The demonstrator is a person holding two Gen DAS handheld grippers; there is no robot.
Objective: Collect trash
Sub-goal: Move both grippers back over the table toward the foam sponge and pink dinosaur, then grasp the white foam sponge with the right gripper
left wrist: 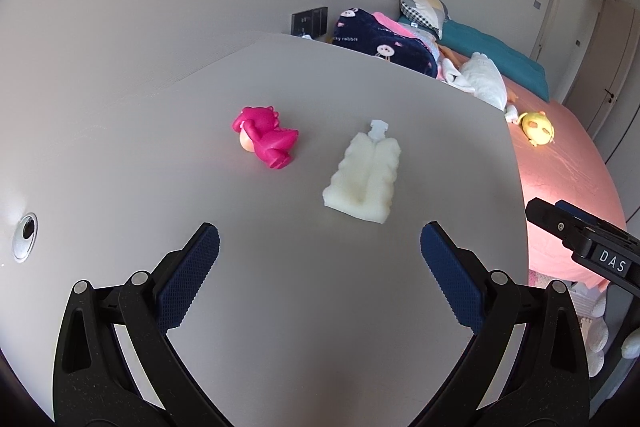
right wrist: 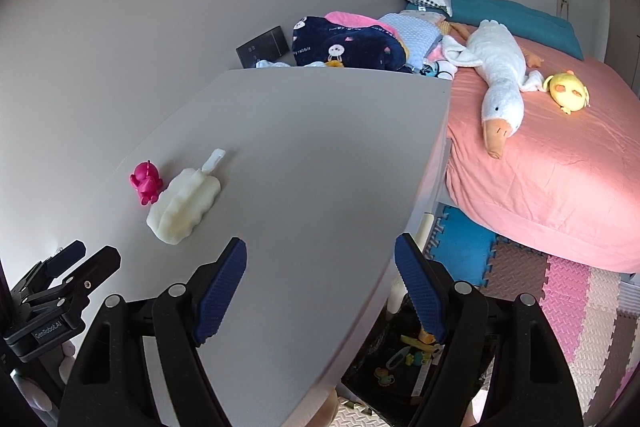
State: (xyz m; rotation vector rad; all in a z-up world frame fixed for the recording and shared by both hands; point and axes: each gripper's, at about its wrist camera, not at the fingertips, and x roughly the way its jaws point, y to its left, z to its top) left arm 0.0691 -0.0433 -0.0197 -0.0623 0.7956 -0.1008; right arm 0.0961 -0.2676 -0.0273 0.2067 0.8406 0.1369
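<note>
Tongs first: the left gripper hangs over the grey table top with its blue ribbed pads spread wide and nothing between them. The right gripper is likewise spread and empty, straddling the table's right edge. Ahead of the left gripper, apart from it, a cream foam sponge block with a small white plastic tab lies flat on the table; a bright pink plastic dinosaur toy lies on its side near it. Beyond the table stands a bed with a pink sheet, carrying a white plush goose and a yellow plush chick.
</note>
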